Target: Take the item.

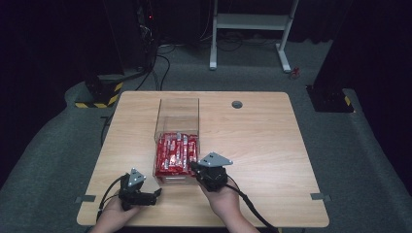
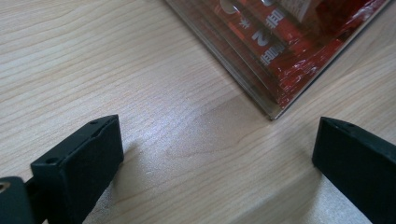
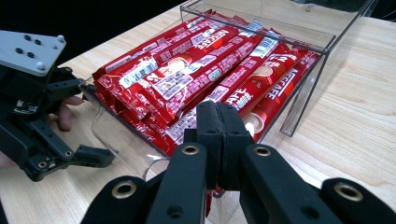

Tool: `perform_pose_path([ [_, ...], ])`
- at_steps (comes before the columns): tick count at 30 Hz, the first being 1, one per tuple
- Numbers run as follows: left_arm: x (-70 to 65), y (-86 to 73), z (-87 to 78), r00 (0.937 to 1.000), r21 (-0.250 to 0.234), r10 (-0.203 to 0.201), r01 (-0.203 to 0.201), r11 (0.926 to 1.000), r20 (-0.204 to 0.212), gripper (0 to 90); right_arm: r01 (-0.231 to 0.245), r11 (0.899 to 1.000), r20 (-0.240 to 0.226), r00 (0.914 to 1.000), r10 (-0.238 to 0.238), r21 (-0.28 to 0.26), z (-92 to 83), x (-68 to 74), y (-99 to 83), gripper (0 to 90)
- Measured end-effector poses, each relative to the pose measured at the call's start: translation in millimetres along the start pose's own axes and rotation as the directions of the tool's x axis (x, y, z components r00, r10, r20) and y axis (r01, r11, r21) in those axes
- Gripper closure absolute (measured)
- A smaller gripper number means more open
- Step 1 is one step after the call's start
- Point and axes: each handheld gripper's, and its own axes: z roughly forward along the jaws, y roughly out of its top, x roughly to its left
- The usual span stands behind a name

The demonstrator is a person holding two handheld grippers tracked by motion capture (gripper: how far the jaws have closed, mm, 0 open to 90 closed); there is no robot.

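Note:
A clear plastic box (image 1: 178,110) stands on the wooden table (image 1: 262,141), its near half packed with several red Nescafe sachets (image 1: 176,153). My right gripper (image 1: 194,168) is at the box's near right corner, and in the right gripper view its jaws (image 3: 222,114) are pressed together over the sachets (image 3: 201,56). I see nothing between them. My left gripper (image 1: 156,193) lies low on the table by the box's near left corner. It is open, and its jaws (image 2: 217,158) stand wide apart around bare wood just short of the box corner (image 2: 273,111).
A round cable hole (image 1: 237,104) sits near the table's far edge. Bare tabletop lies to the right of the box. Beyond the table are a white desk frame (image 1: 250,29) and dark equipment on grey carpet.

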Motion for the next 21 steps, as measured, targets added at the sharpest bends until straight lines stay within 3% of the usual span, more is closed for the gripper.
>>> perform_pose_path([
  [21, 0.1, 0.2, 0.3, 1.0000, 0.001, 0.004, -0.004, 1.0000, 0.003, 1.9, 0.005, 1.000, -0.019, 0.9998, -0.005, -0.026, -9.0, 0.8, -2.8, 89.6],
])
